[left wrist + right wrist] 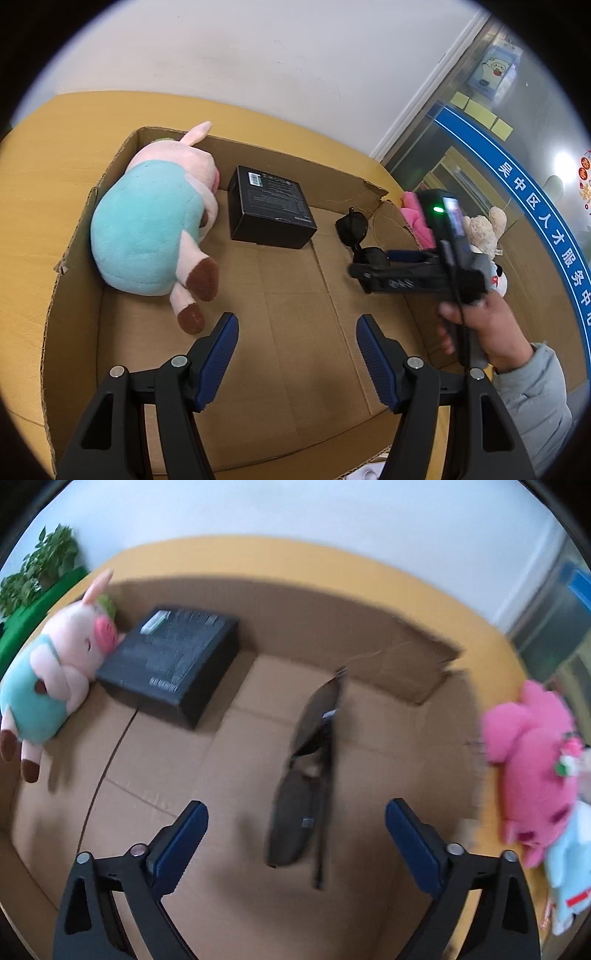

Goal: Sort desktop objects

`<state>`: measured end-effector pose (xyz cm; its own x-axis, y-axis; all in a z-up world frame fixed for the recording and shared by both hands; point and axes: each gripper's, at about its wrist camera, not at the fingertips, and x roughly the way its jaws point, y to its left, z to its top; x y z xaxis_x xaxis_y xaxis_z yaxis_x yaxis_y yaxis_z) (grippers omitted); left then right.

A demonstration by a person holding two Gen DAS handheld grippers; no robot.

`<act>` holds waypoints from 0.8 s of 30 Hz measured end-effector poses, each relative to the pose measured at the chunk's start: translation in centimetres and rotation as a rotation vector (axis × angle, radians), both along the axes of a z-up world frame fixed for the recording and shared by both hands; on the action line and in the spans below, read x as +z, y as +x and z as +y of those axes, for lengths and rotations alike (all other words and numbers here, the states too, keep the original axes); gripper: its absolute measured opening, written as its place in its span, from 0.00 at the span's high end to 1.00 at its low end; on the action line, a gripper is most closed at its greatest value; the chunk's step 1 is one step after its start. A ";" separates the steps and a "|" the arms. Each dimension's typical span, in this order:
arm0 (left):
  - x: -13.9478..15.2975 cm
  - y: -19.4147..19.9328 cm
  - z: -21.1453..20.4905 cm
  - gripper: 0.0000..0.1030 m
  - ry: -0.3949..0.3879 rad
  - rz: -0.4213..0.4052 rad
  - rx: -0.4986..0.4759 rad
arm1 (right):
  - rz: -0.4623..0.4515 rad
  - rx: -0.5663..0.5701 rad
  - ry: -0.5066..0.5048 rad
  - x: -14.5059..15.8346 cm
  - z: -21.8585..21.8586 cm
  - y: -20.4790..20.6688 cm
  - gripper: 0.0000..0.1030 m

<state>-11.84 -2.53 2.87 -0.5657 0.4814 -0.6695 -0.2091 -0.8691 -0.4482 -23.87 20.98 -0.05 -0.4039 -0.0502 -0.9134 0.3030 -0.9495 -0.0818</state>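
An open cardboard box (pixel 74 236) (pixel 369 627) lies on the yellow desk. Inside it lie a plush pig in a teal shirt (pixel 147 225) (pixel 55 672), a black carton (pixel 267 206) (pixel 173 661) and dark sunglasses (pixel 356 230) (pixel 306 775). My left gripper (pixel 295 338) is open and empty above the box floor. My right gripper (pixel 295 830) is open, and the sunglasses lie on the floor between its fingers. The right gripper also shows in the left wrist view (pixel 373 271), just over the sunglasses.
A pink plush (pixel 532 760) (pixel 415 218) lies outside the box on the right with a beige bear (pixel 484 229) and another plush toy. A green plant (pixel 40 565) stands at the far left. A glass partition (pixel 517 147) runs on the right.
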 end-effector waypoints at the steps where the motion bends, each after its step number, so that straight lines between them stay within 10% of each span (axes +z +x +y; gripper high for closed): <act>1: 0.1 0.0 0.0 0.36 -0.002 0.000 -0.002 | -0.032 -0.013 -0.030 -0.2 0.9 -0.4 0.38; 6: 1.1 -1.6 0.4 0.36 0.021 0.003 -0.027 | -0.091 -0.106 -0.112 -0.6 3.3 -1.8 0.67; 16: -0.6 -12.9 7.3 0.36 0.037 -0.149 -0.153 | -0.343 -0.191 -0.850 -2.7 6.6 -1.3 0.70; 24: -5.5 -18.2 14.3 0.48 -0.106 -0.323 -0.196 | -0.424 -0.221 -0.997 -6.3 6.0 -1.9 0.70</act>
